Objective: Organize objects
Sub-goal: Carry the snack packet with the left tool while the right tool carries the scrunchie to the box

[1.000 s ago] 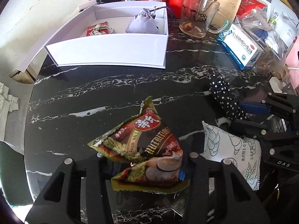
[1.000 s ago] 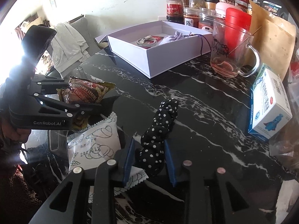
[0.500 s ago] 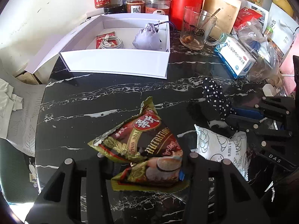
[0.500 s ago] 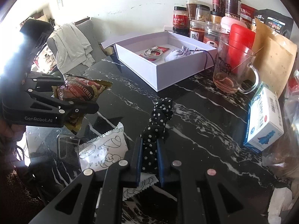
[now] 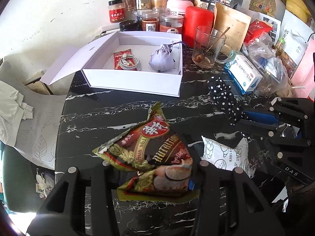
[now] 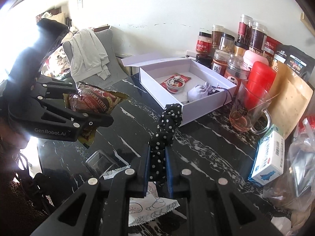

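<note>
My left gripper (image 5: 151, 167) is shut on a brown snack packet (image 5: 149, 153) and holds it above the black marble table (image 5: 118, 114); it also shows in the right wrist view (image 6: 94, 102). My right gripper (image 6: 158, 155) is shut on a black polka-dot scrunchie (image 6: 165, 129), lifted off the table; the scrunchie also shows in the left wrist view (image 5: 224, 98). An open white box (image 5: 137, 78) stands at the back and holds a coiled white cable (image 5: 130, 64) on a red sachet and a lilac pouch (image 5: 162, 61).
A white printed sachet (image 5: 226, 157) lies on the table below the grippers. A glass mug (image 5: 208, 47), a blue-white medicine box (image 5: 244, 74), a red canister (image 5: 198, 23), jars and bags crowd the back and right. A chair with clothes (image 6: 88, 55) stands left.
Both grippers have risen with their loads. The right gripper closed tight on the scrunchie and lifted it off the table. The white box now looks farther away.
</note>
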